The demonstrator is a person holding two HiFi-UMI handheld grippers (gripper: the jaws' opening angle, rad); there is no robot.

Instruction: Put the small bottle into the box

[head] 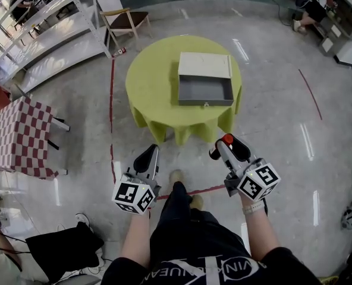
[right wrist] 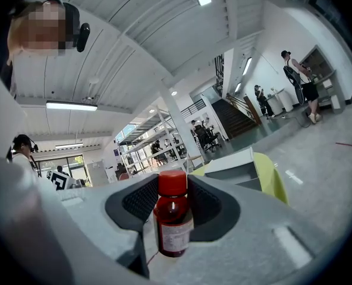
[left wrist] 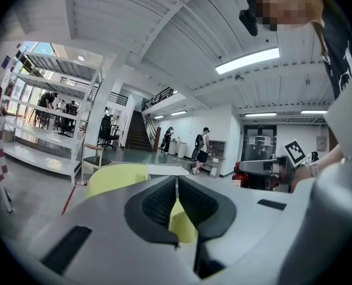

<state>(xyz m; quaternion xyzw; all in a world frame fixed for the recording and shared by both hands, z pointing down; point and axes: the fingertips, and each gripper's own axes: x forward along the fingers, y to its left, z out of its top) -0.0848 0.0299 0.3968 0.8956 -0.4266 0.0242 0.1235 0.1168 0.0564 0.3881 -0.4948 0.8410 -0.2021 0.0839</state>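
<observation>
Right gripper view: small bottle [right wrist: 173, 218] clamped.

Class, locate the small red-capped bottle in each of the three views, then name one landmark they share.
Head view: bottle lower centre-right, at the right gripper tips.
Left gripper view: probably the red spot right of centre.
Right gripper view: bottom centre, between the jaws.
Shared landmark: the yellow-green table.

A round table [head: 149, 85] under a yellow-green cloth [head: 145, 116] is standing on the glossy floor [head: 271, 129]. An open grey box [head: 204, 91] is sitting on it toward 3 o'clock, its lid [head: 204, 65] lying back toward 12.
</observation>
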